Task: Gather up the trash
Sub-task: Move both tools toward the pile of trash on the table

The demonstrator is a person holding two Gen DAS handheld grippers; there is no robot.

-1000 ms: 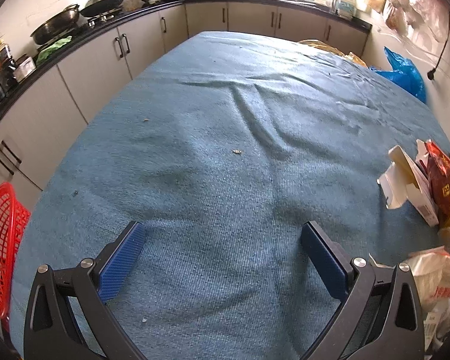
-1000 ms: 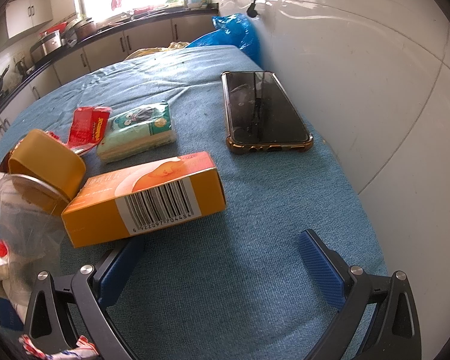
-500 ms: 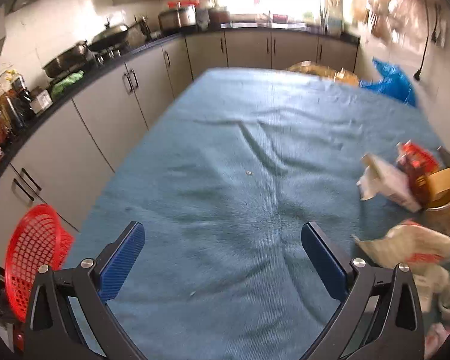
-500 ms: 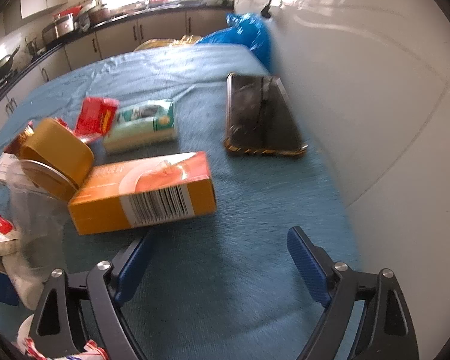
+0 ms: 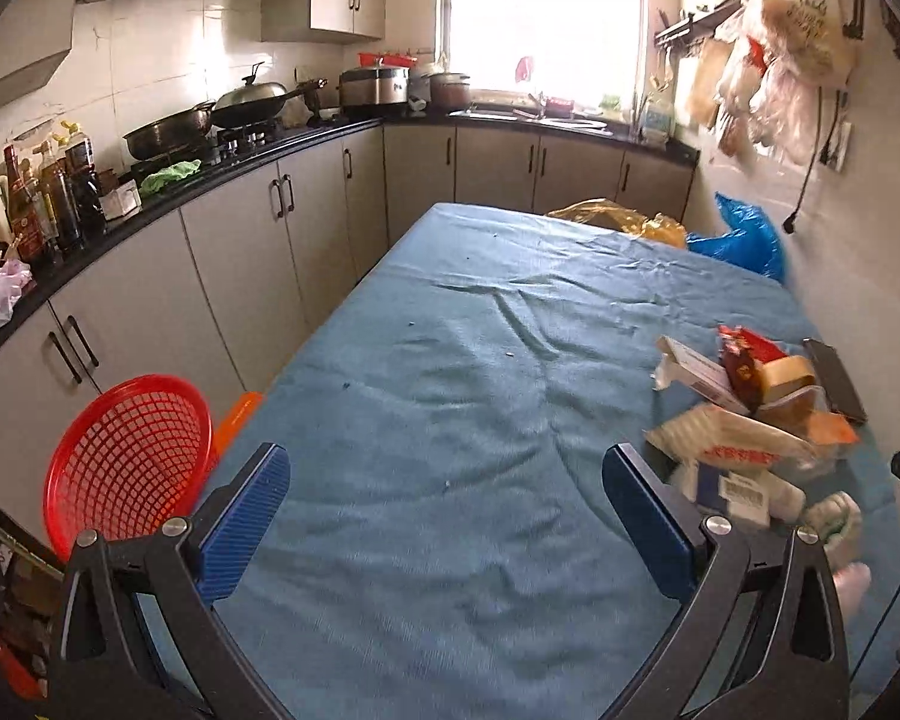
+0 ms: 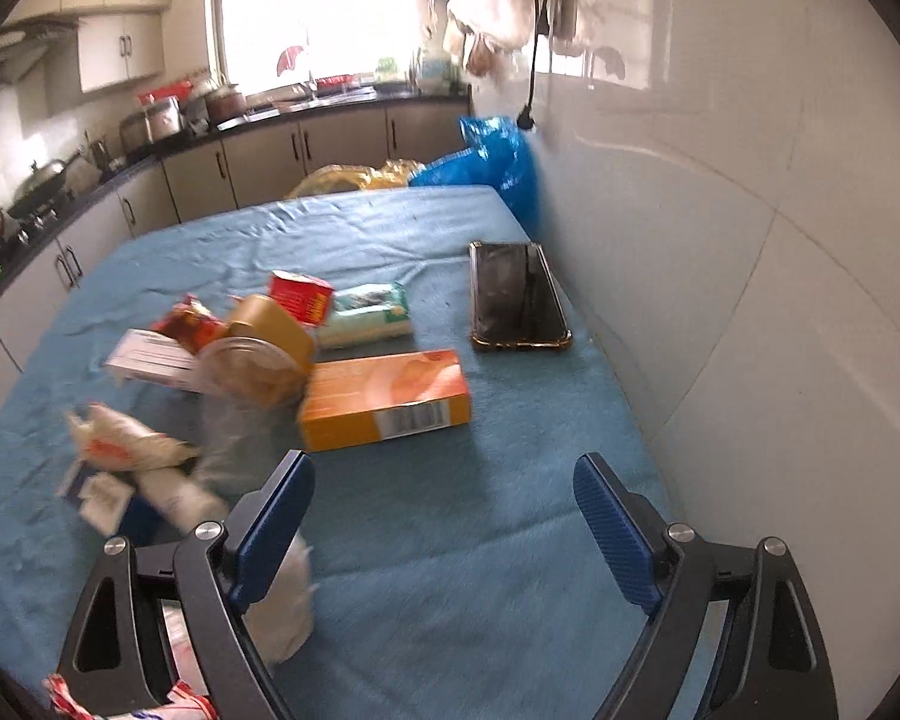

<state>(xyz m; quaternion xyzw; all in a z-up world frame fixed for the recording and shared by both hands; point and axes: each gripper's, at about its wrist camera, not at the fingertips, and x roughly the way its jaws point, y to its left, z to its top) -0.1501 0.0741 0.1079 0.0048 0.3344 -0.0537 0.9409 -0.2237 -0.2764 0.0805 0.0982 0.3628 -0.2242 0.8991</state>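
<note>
A pile of trash lies on the blue tablecloth point(image 5: 450, 396): an orange box point(image 6: 385, 399), a white crumpled wrapper point(image 6: 123, 441), a red packet point(image 6: 300, 297), a yellow tub point(image 6: 273, 324), a green tissue pack point(image 6: 369, 315) and a white carton point(image 6: 150, 360). In the left wrist view the pile point(image 5: 750, 420) sits at the right. A red mesh basket point(image 5: 126, 459) stands left of the table. My left gripper point(image 5: 444, 516) is open and empty above the cloth. My right gripper point(image 6: 444, 516) is open and empty, just short of the orange box.
A black phone point(image 6: 516, 294) lies by the white wall point(image 6: 750, 240). A blue bag point(image 6: 492, 165) and a yellow bag point(image 5: 618, 219) sit at the table's far end. Kitchen cabinets point(image 5: 240, 240) and a counter with pans run along the left.
Both grippers have pulled back and risen, so more of the table and kitchen shows. The red basket has come into fuller view. Both stay open.
</note>
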